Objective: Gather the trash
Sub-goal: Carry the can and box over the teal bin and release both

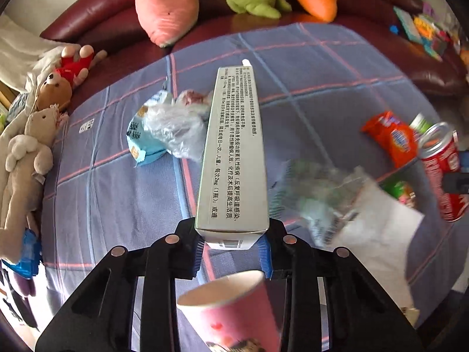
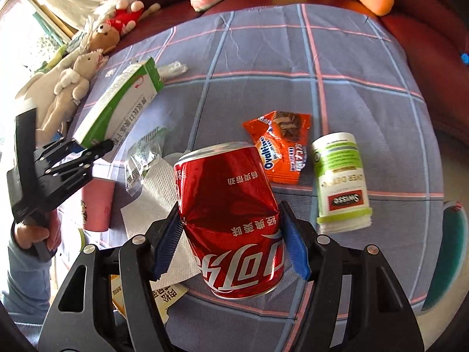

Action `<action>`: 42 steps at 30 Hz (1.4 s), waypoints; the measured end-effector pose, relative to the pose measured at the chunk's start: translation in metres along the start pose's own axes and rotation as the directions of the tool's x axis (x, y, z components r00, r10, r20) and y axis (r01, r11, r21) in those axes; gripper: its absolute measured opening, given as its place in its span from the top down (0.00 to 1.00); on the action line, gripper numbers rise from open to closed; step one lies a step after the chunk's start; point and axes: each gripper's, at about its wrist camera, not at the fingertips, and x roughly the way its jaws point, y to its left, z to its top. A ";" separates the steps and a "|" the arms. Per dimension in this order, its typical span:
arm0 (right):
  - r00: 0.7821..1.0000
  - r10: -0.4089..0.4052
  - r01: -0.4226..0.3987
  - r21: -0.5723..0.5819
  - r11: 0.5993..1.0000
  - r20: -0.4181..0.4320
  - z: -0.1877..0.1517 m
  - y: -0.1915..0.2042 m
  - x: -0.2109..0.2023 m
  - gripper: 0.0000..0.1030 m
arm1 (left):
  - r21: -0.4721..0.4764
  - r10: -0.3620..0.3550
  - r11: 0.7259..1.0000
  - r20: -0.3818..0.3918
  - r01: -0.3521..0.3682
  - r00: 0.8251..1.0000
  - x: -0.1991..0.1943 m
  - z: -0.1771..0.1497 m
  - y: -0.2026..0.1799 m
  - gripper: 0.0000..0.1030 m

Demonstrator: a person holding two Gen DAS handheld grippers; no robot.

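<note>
Partly, a wrapper (image 1: 319, 193) is blurring at right in the left view. Left gripper (image 1: 231, 246) is pinching a grey box (image 1: 233, 152) at centre frame; right gripper (image 2: 231, 249) is squeezing a dented red can (image 2: 231, 220) at lower centre.

Blue plaid sheet (image 2: 337, 67) spread flat, bearing Ovaltine wrapper (image 2: 283, 149), Swisse bottle (image 2: 341, 182), white napkin (image 2: 152, 202) and pink paper cup (image 2: 98, 202).

right gripper (image 2: 230, 239) clamps dented red can (image 2: 231, 205) (upside down); left gripper (image 2: 88, 148) grips green-white box (image 2: 117, 105)
</note>
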 end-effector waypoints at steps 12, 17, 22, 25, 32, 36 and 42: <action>0.997 -0.001 -0.003 0.054 0.999 0.083 -0.028 -0.026 -0.043 0.40 | -0.022 -0.178 0.983 0.081 0.180 0.981 -0.057 -0.011 -0.065 0.70; 0.988 -0.020 0.000 0.133 0.991 0.150 -0.047 -0.063 -0.076 0.40 | 0.057 -0.239 0.971 0.115 0.233 0.964 -0.080 0.000 -0.113 0.70; 0.974 -0.053 0.000 0.232 0.973 0.222 -0.072 -0.112 -0.111 0.40 | 0.139 -0.321 0.942 0.112 0.305 0.940 -0.092 0.012 -0.178 0.69; 0.959 -0.094 0.008 0.305 0.952 0.268 -0.093 -0.150 -0.136 0.40 | 0.200 -0.376 0.914 0.092 0.353 0.922 -0.096 0.019 -0.226 0.69; 0.918 -0.204 0.020 0.473 0.881 0.341 -0.151 -0.236 -0.181 0.40 | 0.341 -0.444 0.843 0.004 0.416 0.896 -0.089 0.025 -0.343 0.69; 0.903 -0.246 0.018 0.539 0.842 0.353 -0.180 -0.277 -0.195 0.40 | 0.407 -0.453 0.805 -0.049 0.432 0.890 -0.082 0.021 -0.403 0.69; 0.902 -0.259 0.005 0.594 0.805 0.344 -0.201 -0.319 -0.198 0.40 | 0.455 -0.442 0.771 -0.121 0.445 0.889 -0.063 0.023 -0.467 0.69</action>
